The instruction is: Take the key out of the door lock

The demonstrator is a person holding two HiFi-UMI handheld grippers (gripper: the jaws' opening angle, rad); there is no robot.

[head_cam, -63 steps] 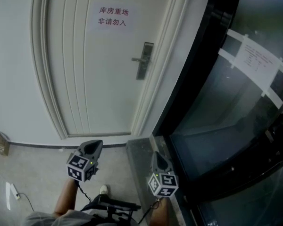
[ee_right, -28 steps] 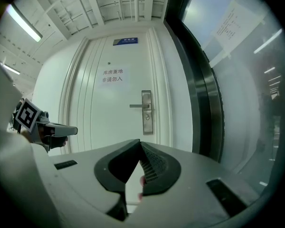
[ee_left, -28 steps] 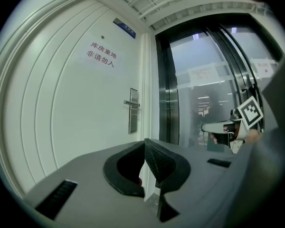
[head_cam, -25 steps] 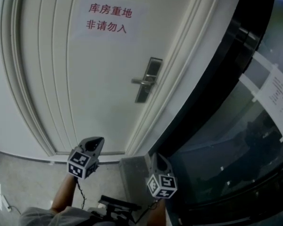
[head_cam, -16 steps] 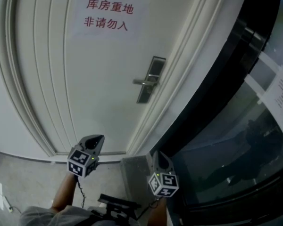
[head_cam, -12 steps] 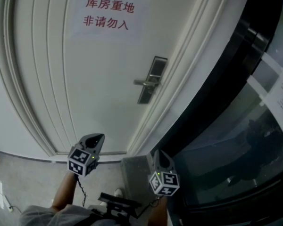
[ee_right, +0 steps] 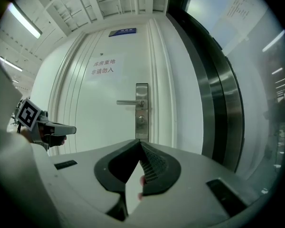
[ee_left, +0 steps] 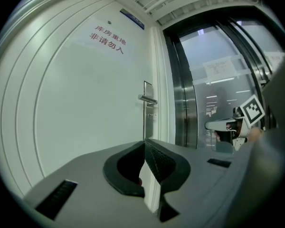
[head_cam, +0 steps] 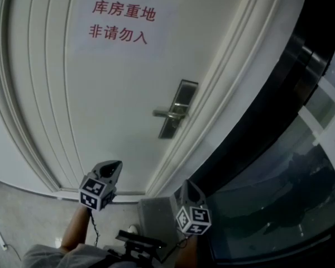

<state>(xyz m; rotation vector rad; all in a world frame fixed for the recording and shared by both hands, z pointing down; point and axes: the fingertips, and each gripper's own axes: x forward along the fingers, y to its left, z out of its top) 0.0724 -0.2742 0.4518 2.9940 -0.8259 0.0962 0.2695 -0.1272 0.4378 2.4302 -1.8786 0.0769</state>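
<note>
Head view: two hand-held tools wait low before a white door (head_cam: 111,94), both well short of the lock plate (head_cam: 177,109) up ahead of them. The left gripper (head_cam: 116,163) and right gripper (head_cam: 185,182) each have jaws closed tip to tip on nothing. From the right gripper view the plate stands dead ahead above the jaws, its lever handle (ee_right: 128,102) pointing left and the keyhole (ee_right: 140,120) beneath; the key is too small to make out. A paper notice (head_cam: 120,22) hangs higher, to the left.
</note>
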